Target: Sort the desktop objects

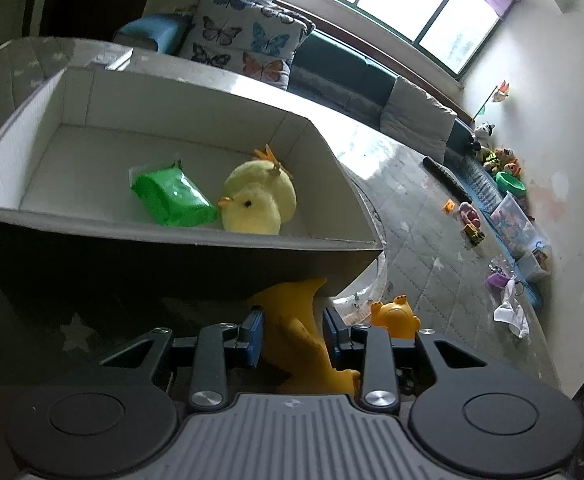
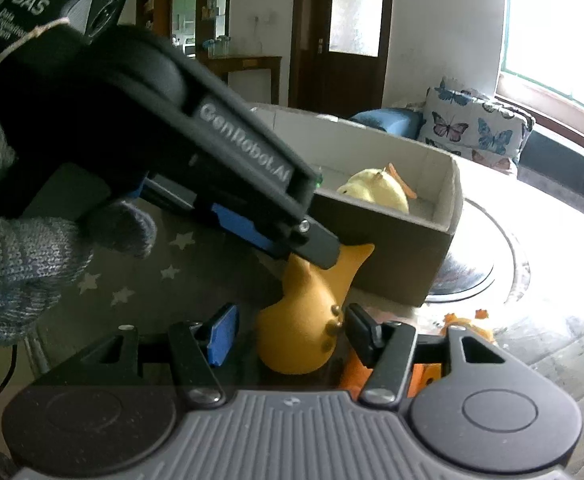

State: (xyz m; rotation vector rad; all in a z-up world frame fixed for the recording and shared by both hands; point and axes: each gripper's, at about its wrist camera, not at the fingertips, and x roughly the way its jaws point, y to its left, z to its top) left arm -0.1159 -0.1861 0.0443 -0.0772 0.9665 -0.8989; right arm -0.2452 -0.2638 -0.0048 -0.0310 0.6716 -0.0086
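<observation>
A yellow rubber toy lies on the star-patterned cloth just in front of the cardboard box. My left gripper straddles its narrow end, pads close on both sides; in the right wrist view the left gripper pinches that end. My right gripper is open around the toy's round body, not touching. Inside the box lie a green packet and a yellow plush chick, which also shows in the right wrist view.
A small orange toy lies right of the left gripper, also in the right wrist view. A round glass table edge is beside the box. A sofa with a butterfly cushion stands behind. Toys litter the floor.
</observation>
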